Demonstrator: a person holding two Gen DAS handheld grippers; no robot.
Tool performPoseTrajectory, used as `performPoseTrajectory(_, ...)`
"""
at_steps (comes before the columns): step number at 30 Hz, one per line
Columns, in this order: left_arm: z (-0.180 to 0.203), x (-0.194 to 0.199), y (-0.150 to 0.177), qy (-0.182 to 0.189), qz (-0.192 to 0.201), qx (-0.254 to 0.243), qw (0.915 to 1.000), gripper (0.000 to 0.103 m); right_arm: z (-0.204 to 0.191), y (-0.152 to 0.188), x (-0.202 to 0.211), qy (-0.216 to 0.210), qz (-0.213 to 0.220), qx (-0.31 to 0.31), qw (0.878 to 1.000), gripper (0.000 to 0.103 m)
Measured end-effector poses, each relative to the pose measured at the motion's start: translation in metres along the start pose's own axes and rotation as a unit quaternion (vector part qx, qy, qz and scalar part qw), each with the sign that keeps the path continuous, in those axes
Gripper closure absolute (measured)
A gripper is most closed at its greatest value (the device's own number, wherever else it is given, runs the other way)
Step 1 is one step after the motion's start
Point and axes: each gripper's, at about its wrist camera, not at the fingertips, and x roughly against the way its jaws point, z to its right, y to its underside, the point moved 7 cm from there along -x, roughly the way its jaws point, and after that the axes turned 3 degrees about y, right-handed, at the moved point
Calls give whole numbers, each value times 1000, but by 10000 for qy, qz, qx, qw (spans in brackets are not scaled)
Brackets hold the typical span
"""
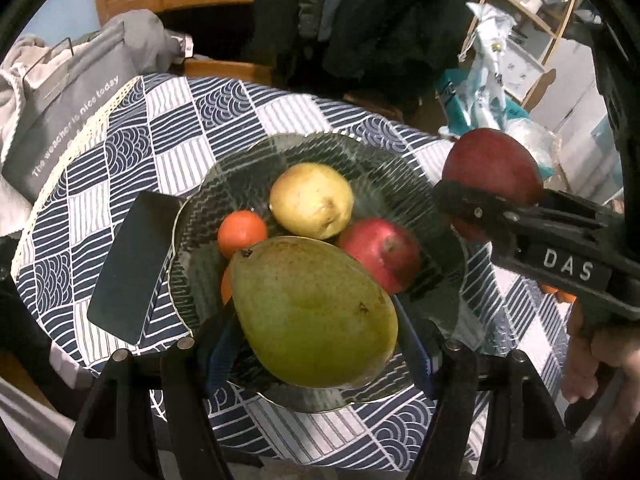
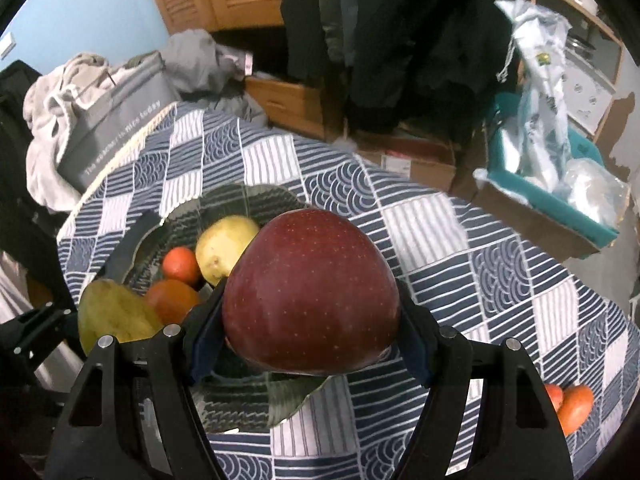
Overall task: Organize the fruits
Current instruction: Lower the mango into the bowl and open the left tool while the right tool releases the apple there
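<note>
A green mango (image 1: 314, 312) is clamped in my left gripper (image 1: 316, 344), hanging just over the near side of a dark glass plate (image 1: 396, 176). On the plate lie a yellow pear (image 1: 312, 200), a small orange (image 1: 242, 232) and a red apple (image 1: 380, 254). My right gripper (image 2: 308, 332) is shut on a big dark-red apple (image 2: 312, 292), held above the plate's right rim (image 2: 256, 196). That same apple (image 1: 494, 170) shows at the right in the left wrist view. The mango (image 2: 114, 314) and two oranges (image 2: 180, 264) show at the left in the right wrist view.
A black phone (image 1: 132, 272) lies against the plate's left rim on the blue-and-white patterned cloth (image 2: 500, 272). Two small oranges (image 2: 572, 402) sit on the cloth at the right. A grey bag (image 1: 68, 120), clothes and boxes crowd the far side.
</note>
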Motion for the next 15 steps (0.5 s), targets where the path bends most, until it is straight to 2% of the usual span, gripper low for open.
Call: performPoseTrajectory(15,-7,-22,16,3,-419,243,9988,30,-16,6,-38,-172,-470,142,9986,28)
